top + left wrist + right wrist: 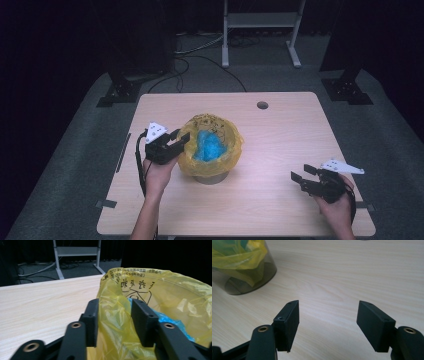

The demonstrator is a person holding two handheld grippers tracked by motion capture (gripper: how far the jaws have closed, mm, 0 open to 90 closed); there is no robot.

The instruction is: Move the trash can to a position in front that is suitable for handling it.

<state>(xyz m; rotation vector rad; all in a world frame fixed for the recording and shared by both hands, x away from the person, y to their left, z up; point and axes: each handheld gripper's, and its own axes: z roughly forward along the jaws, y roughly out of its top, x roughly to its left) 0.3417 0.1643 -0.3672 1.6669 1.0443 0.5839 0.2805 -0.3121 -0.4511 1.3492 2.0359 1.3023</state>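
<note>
A yellow plastic bag (186, 161) lines a dark round bin (212, 178) in the middle of the table, its rim folded out over the bin's edge. Crumpled blue material (209, 145) lies inside it. My left gripper (182, 137) is at the bin's left side. In the left gripper view the jaws straddle the rim of the yellow bag (175, 295), one outside and one inside, and the plastic fills the gap of the left gripper (115, 322). The blue material (172, 322) shows just behind. My right gripper (302, 174) rests low at the table's right front, open and empty (328, 320), with the bin (249, 282) off to its left.
The light wooden table (280, 135) has a round cable hole (262, 105) near its far edge. A metal stand (260, 20) and cables sit on the dark floor behind. Bare tabletop lies between the bin and the right gripper.
</note>
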